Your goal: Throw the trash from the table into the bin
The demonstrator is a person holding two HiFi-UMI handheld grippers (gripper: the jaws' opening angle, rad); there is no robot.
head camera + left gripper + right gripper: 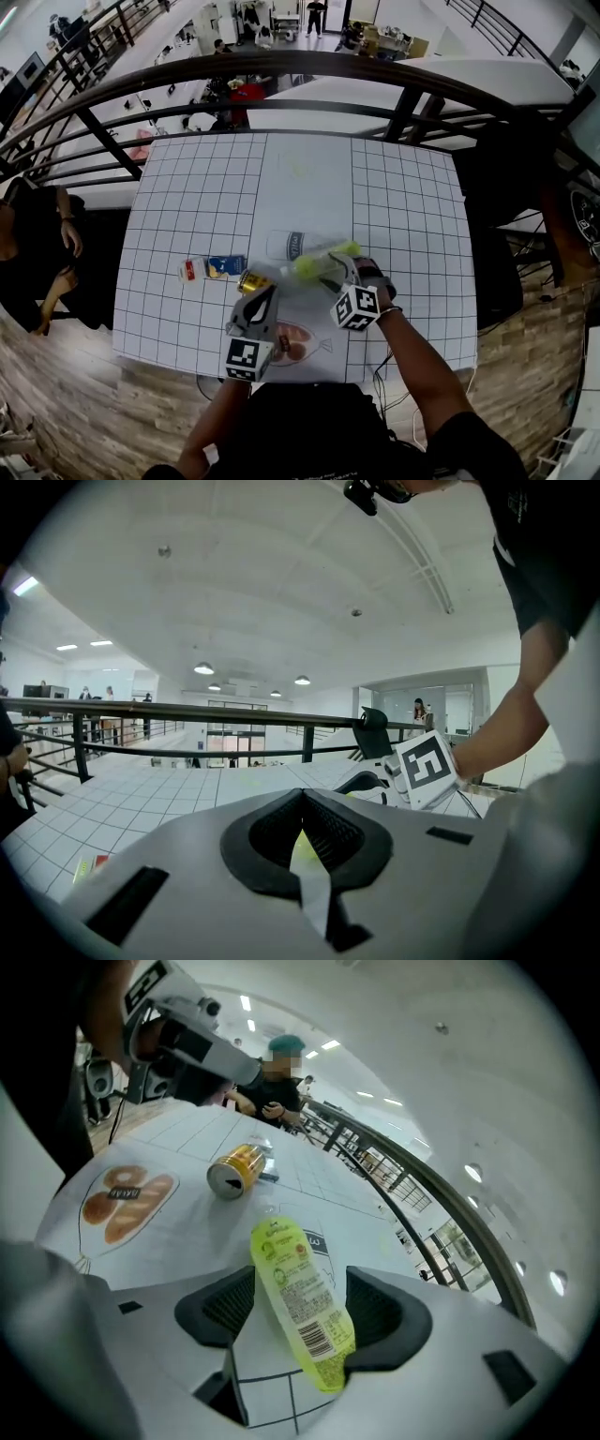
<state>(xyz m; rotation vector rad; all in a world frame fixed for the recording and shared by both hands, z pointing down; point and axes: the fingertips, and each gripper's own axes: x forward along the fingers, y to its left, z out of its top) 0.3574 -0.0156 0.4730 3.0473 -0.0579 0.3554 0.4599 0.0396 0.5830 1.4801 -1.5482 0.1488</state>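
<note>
A yellow-green pouch (321, 260) lies on the gridded table (403, 206) between the wide jaws of my right gripper (331, 272). In the right gripper view the pouch (289, 1274) runs lengthwise through the gap of the right gripper (298, 1314), and neither pad presses on it. My left gripper (265, 292) hovers just left of it, shut, with nothing seen in it (302, 825). A gold can (251, 281) lies on its side by the left gripper's tip. A clear bottle (292, 244) lies beyond the pouch. No bin shows in any view.
A blue packet (225, 266) and a red-and-white packet (189, 270) lie left of the can. A bread wrapper (298, 343) sits at the near edge. A black railing (281, 67) runs behind the table. A person (37, 253) sits at the left.
</note>
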